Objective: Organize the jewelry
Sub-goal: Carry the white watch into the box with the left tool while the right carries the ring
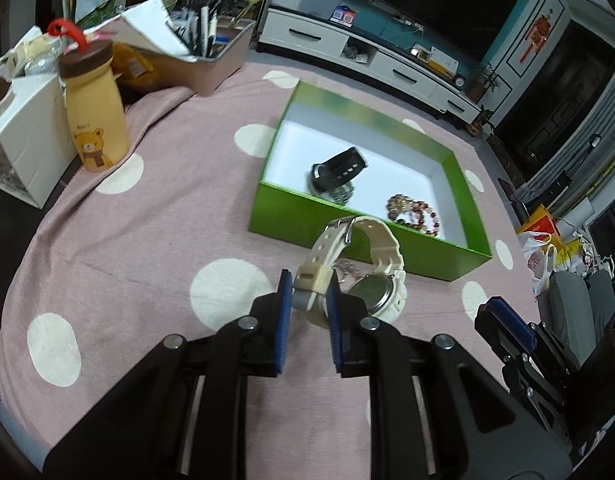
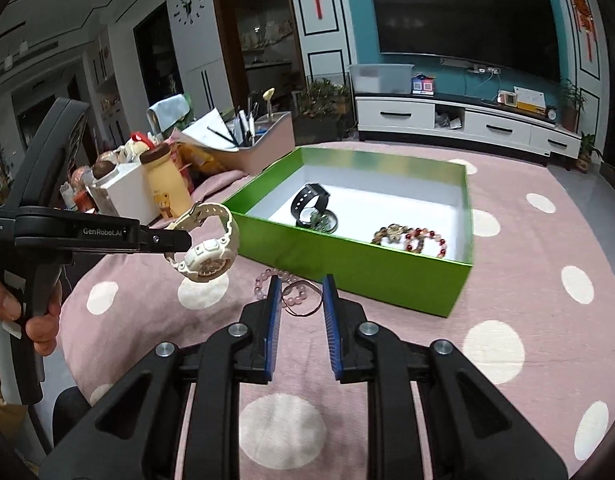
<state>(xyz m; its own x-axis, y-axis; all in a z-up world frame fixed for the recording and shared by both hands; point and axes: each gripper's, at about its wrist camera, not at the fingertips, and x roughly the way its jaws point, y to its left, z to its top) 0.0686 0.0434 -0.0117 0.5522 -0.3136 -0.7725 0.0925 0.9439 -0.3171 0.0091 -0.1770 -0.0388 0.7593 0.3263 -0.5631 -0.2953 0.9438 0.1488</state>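
Note:
My left gripper (image 1: pixel 310 285) is shut on the strap of a cream watch (image 1: pixel 381 276) and holds it above the cloth, just short of the green box's (image 1: pixel 347 240) near wall. From the right wrist view the left gripper (image 2: pixel 178 242) carries the cream watch (image 2: pixel 211 252) left of the green box (image 2: pixel 359 268). The box holds a black watch (image 1: pixel 339 170), a metal watch under it and red-brown bead bracelets (image 1: pixel 415 210). My right gripper (image 2: pixel 299 292) is open and empty, its fingers either side of a pale pink bead bracelet (image 2: pixel 287 294) on the cloth.
A pink cloth with cream dots (image 1: pixel 147 240) covers the table. At the far left stand a yellow bear bottle (image 1: pixel 95 112), a white box (image 1: pixel 23 148) and a pink bin of pens and papers (image 1: pixel 203 56). A TV cabinet (image 2: pixel 467 124) stands beyond the table.

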